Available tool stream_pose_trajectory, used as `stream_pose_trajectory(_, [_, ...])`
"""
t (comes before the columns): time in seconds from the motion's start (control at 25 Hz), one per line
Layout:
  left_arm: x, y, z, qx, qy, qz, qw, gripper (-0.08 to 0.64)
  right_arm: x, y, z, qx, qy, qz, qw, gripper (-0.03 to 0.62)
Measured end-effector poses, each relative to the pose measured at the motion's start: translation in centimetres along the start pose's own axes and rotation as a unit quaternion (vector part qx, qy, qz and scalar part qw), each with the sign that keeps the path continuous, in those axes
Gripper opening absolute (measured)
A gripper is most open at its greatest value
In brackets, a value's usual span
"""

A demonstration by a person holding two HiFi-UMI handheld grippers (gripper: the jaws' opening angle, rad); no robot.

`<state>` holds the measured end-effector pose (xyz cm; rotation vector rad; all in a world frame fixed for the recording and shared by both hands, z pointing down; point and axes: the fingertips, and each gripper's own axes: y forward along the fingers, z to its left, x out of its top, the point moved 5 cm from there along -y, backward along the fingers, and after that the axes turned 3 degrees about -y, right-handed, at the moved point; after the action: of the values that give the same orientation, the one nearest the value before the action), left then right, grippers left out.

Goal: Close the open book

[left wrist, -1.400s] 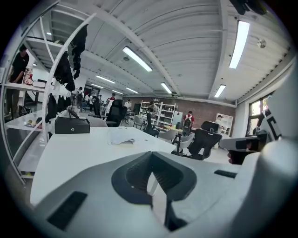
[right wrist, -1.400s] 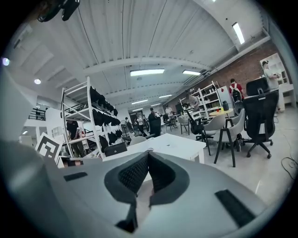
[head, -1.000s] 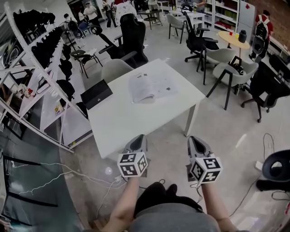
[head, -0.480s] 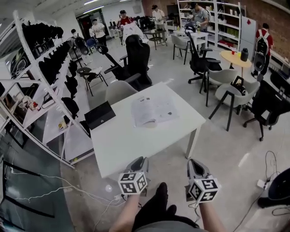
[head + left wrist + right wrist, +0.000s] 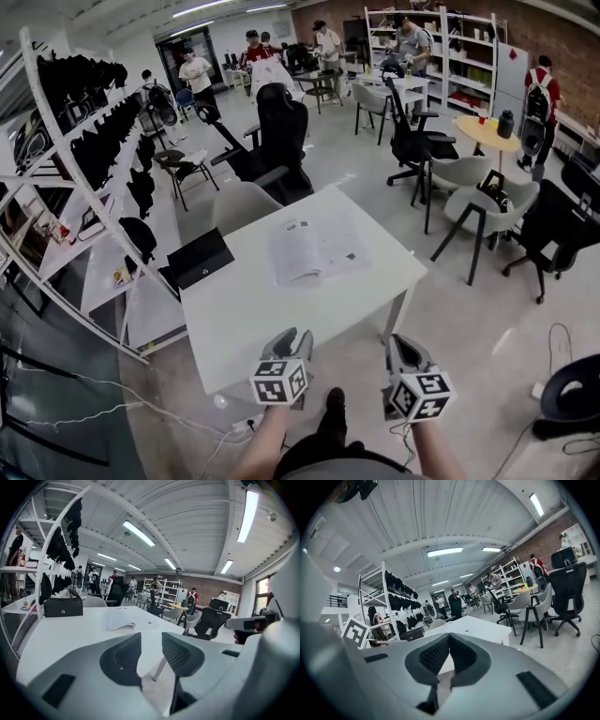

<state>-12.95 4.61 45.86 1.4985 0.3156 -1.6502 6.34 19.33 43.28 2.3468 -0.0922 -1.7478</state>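
Note:
The open book [image 5: 314, 246] lies flat, pages up, on the far right part of the white table [image 5: 253, 309]; in the left gripper view the book [image 5: 123, 619] sits well ahead across the tabletop. My left gripper [image 5: 289, 339] hovers at the table's near edge; its jaws have just been opening and stand apart, and the left gripper [image 5: 151, 637] has nothing between them. My right gripper [image 5: 401, 351] is off the table's near right corner, over the floor. Its right gripper [image 5: 449, 635] tips meet, with nothing held.
A black box [image 5: 199, 259] stands on the table's left side. A grey chair [image 5: 246, 203] and a black office chair [image 5: 278, 131] are behind the table. A white rack [image 5: 84, 187] runs along the left. More chairs [image 5: 473, 178] and people fill the room beyond.
Both grippers have come forward with the person to the table's near edge. The left jaws have gone from shut to apart. The book has not moved.

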Motion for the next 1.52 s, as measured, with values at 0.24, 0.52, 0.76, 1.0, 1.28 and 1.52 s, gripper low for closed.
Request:
stream_pose_trajectory(0.24, [2.1, 4.8, 1.6, -0.016, -0.021, -0.003, 0.9996, 0.15, 1.5, 4.5, -0.8, 0.001, -0.01, 0.008, 1.0, 0.005])
stream_pose_trajectory(0.52, [3.7, 9.6, 4.2, -0.02, -0.025, 0.012, 0.9994, 0.156, 3.7, 10.6, -1.3, -0.001, -0.013, 0.006, 1.0, 0.005])
stream_pose_trajectory(0.76, [4.5, 12.8, 6.5, -0.029, -0.032, 0.022, 0.9988, 0.161, 4.5, 14.7, -1.4, -0.008, -0.014, 0.012, 1.0, 0.005])
stream_pose_trajectory(1.0, [5.4, 14.8, 8.4, -0.039, -0.043, 0.029, 0.9979, 0.163, 5.4, 18.3, -0.8, -0.01, -0.019, 0.014, 1.0, 0.005])
stream_pose_trajectory(1.28, [5.1, 15.4, 11.4, -0.037, -0.063, 0.039, 0.9965, 0.163, 5.2, 21.0, 0.9, -0.014, -0.022, 0.025, 0.999, 0.005])
stream_pose_trajectory(1.52, [4.5, 15.5, 12.7, -0.029, -0.08, 0.049, 0.9952, 0.163, 4.8, 22.0, 1.0, -0.016, -0.024, 0.04, 0.999, 0.005])
